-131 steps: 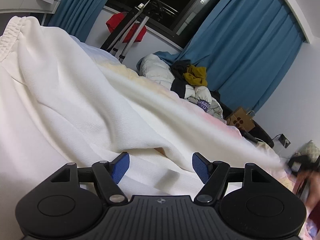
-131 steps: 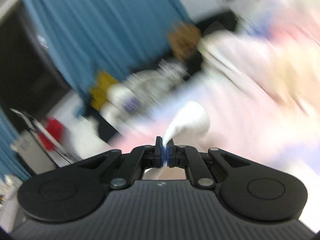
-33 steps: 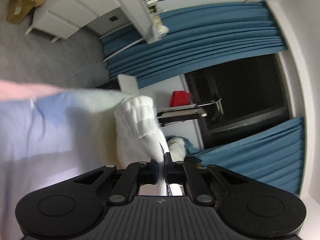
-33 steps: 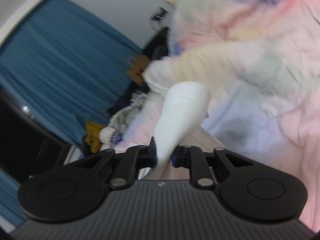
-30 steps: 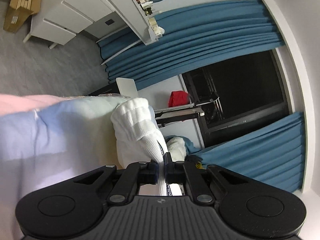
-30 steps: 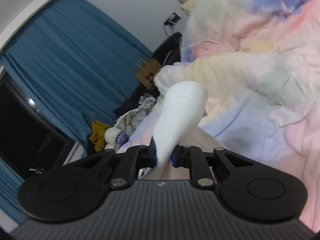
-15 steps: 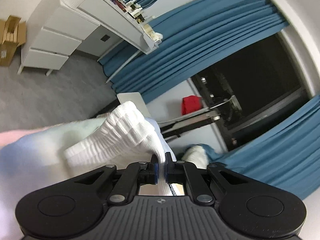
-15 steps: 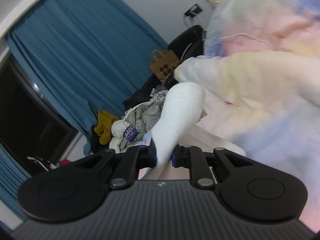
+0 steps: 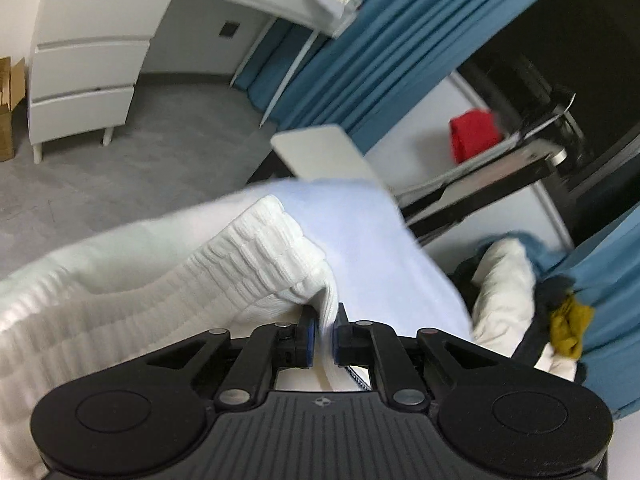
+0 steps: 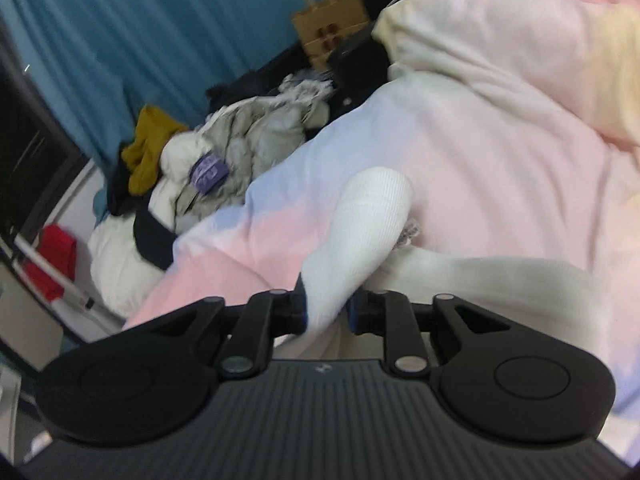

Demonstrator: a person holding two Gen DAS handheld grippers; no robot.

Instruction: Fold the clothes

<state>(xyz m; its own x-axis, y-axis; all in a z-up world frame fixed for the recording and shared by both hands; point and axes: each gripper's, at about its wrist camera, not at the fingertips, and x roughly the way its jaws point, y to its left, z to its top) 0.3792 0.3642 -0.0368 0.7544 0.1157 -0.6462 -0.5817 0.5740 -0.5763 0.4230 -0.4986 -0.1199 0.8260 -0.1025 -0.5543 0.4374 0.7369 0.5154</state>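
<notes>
**Inspector A:** Left wrist view first. The left gripper has a fold of the white garment between its fingers. The jaws are opening, and the cloth between them looks barely pinched. The ribbed part bunches to the left of the fingers, over the pale blue bedding. Far off stand the white drawers and blue curtain.

**Inspector B:** Risk?

**Inspector A:** In my judgement, if the fold slips out before the cloth lies flat, the ribbed end drops in a heap and the fold is lost. The view is blurred, so a swing while letting go could throw the cloth askew.

**Inspector B:** Right wrist view.

**Inspector A:** The right gripper has a rounded white end of the same garment between its fingers. Its jaws are opening too; the right pad appears to stand just clear of the cloth. The garment rests on the pink and blue duvet, with a clothes pile far left.

**Inspector B:** Risk there?

**Inspector A:** Uneven release: one end freed sooner than the other would skew the fold.

**Inspector B:** Change from earlier?

**Inspector A:** A second ago both pairs of fingers were clamped tight. Both views have since swung round; the ribbed cloth now spreads wider on the left.
</notes>
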